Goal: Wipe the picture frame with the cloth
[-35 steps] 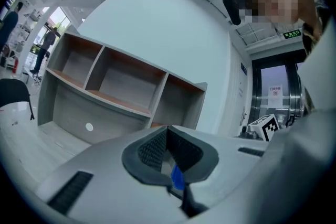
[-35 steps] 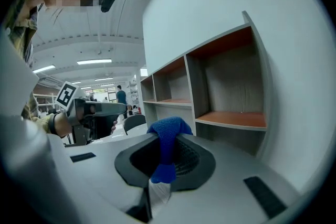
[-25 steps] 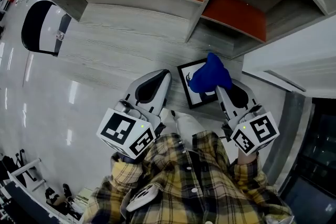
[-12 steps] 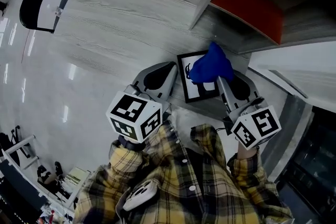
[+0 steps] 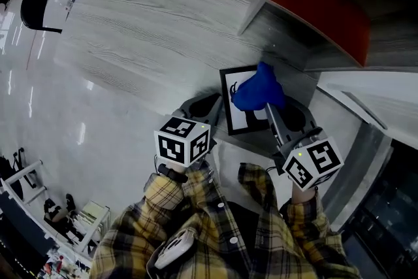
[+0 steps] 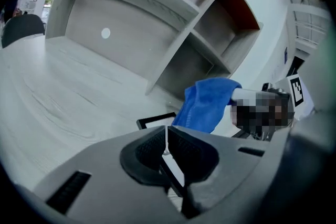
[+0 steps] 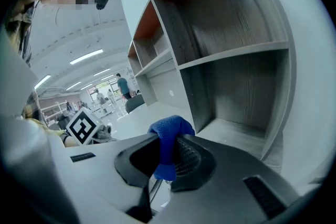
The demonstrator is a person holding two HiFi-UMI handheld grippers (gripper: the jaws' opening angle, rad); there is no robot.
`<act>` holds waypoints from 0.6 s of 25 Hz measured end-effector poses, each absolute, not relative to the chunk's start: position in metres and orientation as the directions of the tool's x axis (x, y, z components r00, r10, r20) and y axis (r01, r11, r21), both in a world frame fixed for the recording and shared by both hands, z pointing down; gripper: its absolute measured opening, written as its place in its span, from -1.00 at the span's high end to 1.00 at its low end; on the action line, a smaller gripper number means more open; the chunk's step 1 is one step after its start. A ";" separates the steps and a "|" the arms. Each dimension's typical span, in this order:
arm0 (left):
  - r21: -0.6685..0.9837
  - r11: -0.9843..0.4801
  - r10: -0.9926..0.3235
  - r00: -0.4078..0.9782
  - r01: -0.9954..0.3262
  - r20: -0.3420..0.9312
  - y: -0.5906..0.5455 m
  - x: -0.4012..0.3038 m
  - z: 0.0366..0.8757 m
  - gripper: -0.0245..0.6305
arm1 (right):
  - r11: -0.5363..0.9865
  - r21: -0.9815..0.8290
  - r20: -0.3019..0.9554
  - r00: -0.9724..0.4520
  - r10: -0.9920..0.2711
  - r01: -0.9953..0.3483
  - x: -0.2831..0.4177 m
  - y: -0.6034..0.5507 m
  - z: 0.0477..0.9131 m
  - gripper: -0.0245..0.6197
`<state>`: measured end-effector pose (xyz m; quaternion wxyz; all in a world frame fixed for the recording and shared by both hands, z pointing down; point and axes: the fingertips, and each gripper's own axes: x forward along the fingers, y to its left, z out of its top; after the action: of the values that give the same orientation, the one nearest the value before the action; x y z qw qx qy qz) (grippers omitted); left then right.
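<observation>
Wiping seems to be the step in hand: the right gripper (image 7: 167, 155) has its jaws clamped on the blue cloth (image 5: 259, 89), bunched over the far right part of the picture frame (image 5: 238, 115). The frame lies flat on the table (image 5: 144, 23) near the person, and the left gripper (image 6: 166, 144) sits just left of it, jaws together on nothing. Next, I judge, the cloth must press down and sweep across the frame's face (which may slide unless steadied); the shelf compartments (image 7: 236, 86) beyond hold nothing visible.
</observation>
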<state>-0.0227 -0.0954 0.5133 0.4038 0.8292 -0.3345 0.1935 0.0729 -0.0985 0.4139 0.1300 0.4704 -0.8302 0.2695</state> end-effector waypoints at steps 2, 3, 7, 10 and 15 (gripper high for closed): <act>0.557 -0.420 -0.375 0.696 -0.716 0.613 -0.090 -0.021 0.532 0.91 | 0.409 -0.344 0.472 -0.532 -0.703 -0.845 0.072 -0.098 0.422 0.80; 0.565 -0.408 -0.360 0.695 -0.717 0.623 -0.087 -0.020 0.540 0.91 | 0.407 -0.353 0.473 -0.535 -0.700 -0.843 0.072 -0.098 0.426 0.80; 0.575 -0.392 -0.294 0.690 -0.719 0.662 -0.074 -0.015 0.565 0.78 | 0.397 -0.376 0.466 -0.541 -0.700 -0.838 0.074 -0.098 0.433 0.80; 0.591 -0.375 -0.253 0.692 -0.715 0.677 -0.067 -0.012 0.577 0.70 | 0.388 -0.381 0.458 -0.536 -0.710 -0.839 0.076 -0.101 0.433 0.80; 0.619 -0.350 -0.194 0.701 -0.703 0.686 -0.057 -0.006 0.591 0.66 | 0.373 -0.389 0.448 -0.527 -0.722 -0.842 0.080 -0.101 0.430 0.80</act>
<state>-0.0060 -0.0571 0.5909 0.4922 0.7799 -0.2873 0.2586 0.0801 -0.1011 0.4296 0.1018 0.4756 -0.8223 0.2954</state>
